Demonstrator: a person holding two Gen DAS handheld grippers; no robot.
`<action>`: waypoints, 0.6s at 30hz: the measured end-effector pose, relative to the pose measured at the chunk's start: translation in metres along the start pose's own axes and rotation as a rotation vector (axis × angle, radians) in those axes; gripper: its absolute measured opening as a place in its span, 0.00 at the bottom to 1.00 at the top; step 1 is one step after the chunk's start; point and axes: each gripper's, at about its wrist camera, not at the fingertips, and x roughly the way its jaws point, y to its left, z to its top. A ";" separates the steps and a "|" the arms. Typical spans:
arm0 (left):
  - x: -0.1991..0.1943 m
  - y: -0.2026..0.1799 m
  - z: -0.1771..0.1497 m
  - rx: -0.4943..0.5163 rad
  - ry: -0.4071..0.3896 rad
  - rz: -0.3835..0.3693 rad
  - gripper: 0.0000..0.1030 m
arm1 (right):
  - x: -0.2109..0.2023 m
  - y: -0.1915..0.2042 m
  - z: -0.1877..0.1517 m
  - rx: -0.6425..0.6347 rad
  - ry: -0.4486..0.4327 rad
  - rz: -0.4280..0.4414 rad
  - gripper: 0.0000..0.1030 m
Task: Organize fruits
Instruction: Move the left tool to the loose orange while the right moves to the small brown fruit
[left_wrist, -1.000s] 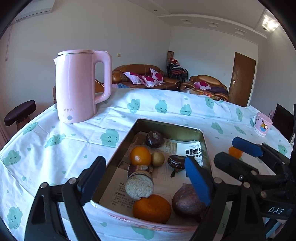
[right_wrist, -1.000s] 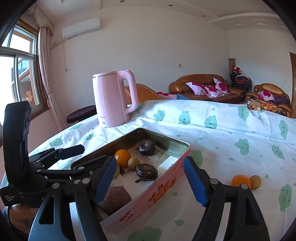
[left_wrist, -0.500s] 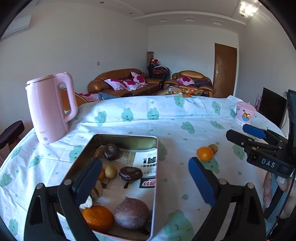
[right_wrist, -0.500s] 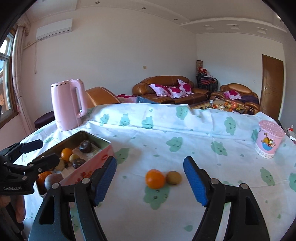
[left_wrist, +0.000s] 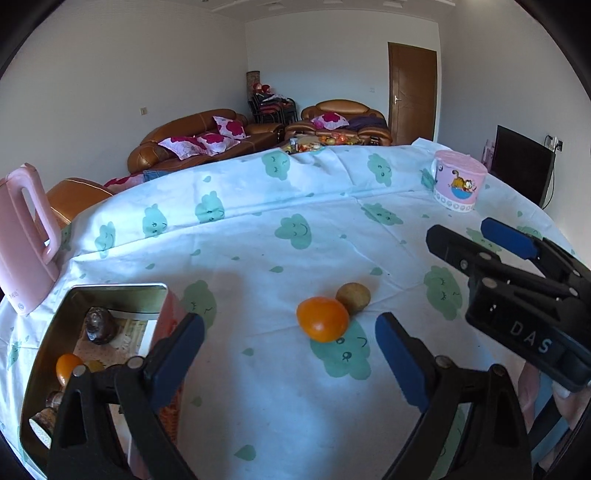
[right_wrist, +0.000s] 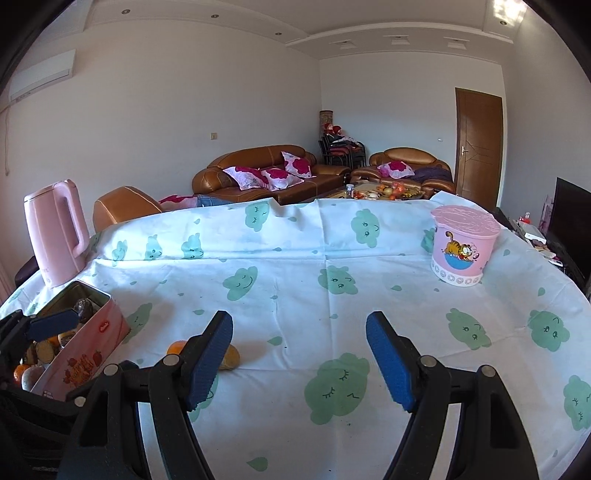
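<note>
An orange (left_wrist: 322, 324) and a small brown fruit (left_wrist: 353, 297) lie touching on the cloud-print tablecloth, just ahead of my open, empty left gripper (left_wrist: 291, 350). A metal tin (left_wrist: 114, 291) with several fruits stands to the left. My right gripper (right_wrist: 300, 354) is open and empty; in the right wrist view the orange (right_wrist: 176, 347) and brown fruit (right_wrist: 231, 358) sit by its left finger, partly hidden. The tin (right_wrist: 85, 350) is at the far left there. The right gripper also shows in the left wrist view (left_wrist: 491, 243).
A pink kettle (right_wrist: 55, 232) stands at the back left of the table. A pink cartoon cup (right_wrist: 463, 249) stands at the back right. Sofas and a door lie beyond the table.
Both grippers have swung right, away from the tin. The loose orange and brown fruit now sit in front of the left gripper and have slid left of the right gripper.
</note>
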 end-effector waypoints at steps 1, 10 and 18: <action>0.007 -0.002 0.001 0.000 0.016 -0.008 0.89 | 0.001 -0.001 0.000 0.010 0.002 0.003 0.74; 0.042 -0.007 0.006 -0.007 0.118 -0.072 0.60 | 0.000 -0.005 -0.001 0.033 -0.001 -0.008 0.81; 0.039 0.012 0.001 -0.076 0.121 -0.135 0.38 | 0.003 -0.001 -0.001 0.013 0.016 0.002 0.84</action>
